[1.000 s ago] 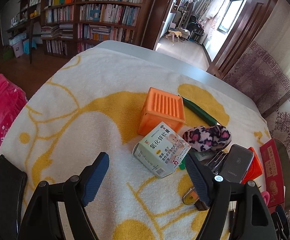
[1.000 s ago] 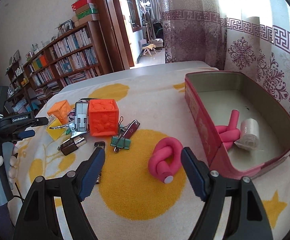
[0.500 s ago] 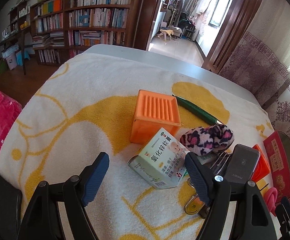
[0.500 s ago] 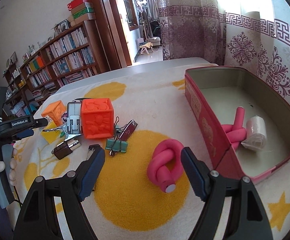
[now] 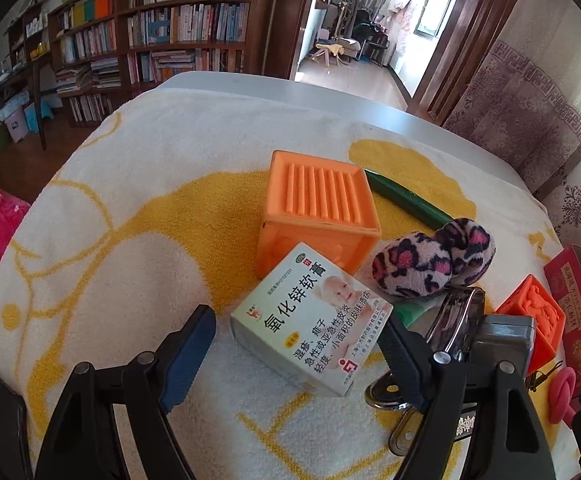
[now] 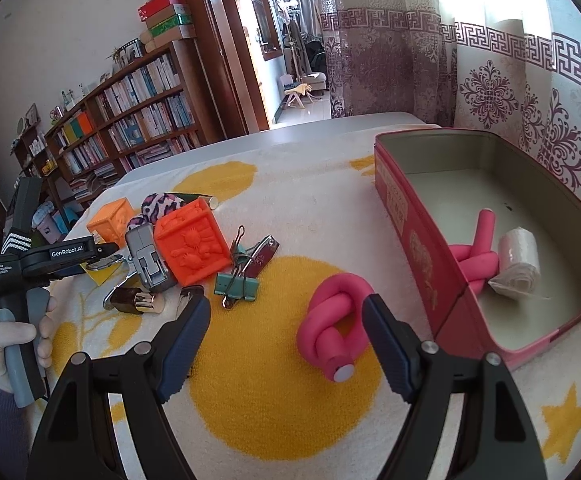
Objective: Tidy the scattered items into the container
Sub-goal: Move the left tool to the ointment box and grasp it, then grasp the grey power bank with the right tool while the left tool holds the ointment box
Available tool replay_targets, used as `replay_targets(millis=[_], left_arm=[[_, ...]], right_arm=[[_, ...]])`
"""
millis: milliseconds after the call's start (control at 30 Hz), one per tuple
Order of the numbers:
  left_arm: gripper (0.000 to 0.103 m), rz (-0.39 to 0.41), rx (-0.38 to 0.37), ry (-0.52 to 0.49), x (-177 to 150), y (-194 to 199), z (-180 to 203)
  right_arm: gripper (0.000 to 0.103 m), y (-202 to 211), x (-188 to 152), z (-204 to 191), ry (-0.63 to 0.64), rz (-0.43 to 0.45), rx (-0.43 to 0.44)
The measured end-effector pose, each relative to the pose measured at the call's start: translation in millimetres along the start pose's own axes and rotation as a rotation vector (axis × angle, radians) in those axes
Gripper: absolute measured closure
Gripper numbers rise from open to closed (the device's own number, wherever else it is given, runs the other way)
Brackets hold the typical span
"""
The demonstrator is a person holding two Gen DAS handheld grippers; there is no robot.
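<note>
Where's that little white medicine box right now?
In the left wrist view the medicine box lies on the towel, between the closing jaws of the left gripper, leaning against the pale orange cube, with the leopard-print pouch to its right.

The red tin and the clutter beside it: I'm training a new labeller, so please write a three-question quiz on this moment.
1. True or false: the red tin already holds a pink foam knot and a white roll.
2. Which item lies between the fingers of the left gripper?
A. medicine box
B. binder clip
C. orange cube
3. Fill in: between the fingers of the right gripper, on the towel, lies a second pink foam ____.

Key: 1 true; 2 A (the jaws are closing, pads not yet on the box); 3 knot.
</note>
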State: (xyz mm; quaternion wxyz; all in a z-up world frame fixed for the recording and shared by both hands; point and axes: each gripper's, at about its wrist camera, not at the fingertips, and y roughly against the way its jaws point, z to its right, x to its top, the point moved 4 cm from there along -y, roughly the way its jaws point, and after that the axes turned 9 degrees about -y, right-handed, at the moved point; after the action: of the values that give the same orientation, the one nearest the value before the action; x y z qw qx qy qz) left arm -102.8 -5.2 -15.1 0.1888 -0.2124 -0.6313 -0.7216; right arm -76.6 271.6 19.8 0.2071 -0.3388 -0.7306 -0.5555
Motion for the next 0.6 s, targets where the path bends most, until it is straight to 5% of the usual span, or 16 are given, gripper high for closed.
replay_targets(millis=[200,600], left_arm=[[0.035,0.068,-0.006,0.045,-3,28,-4],[0.035,0.178,-0.043,0.049,-4,74,4]], right_arm=[[0.022,2,0,-6,0.014,0.0,0.02],[0.022,-14,6,-78,0.091,-0.149,0.227]])
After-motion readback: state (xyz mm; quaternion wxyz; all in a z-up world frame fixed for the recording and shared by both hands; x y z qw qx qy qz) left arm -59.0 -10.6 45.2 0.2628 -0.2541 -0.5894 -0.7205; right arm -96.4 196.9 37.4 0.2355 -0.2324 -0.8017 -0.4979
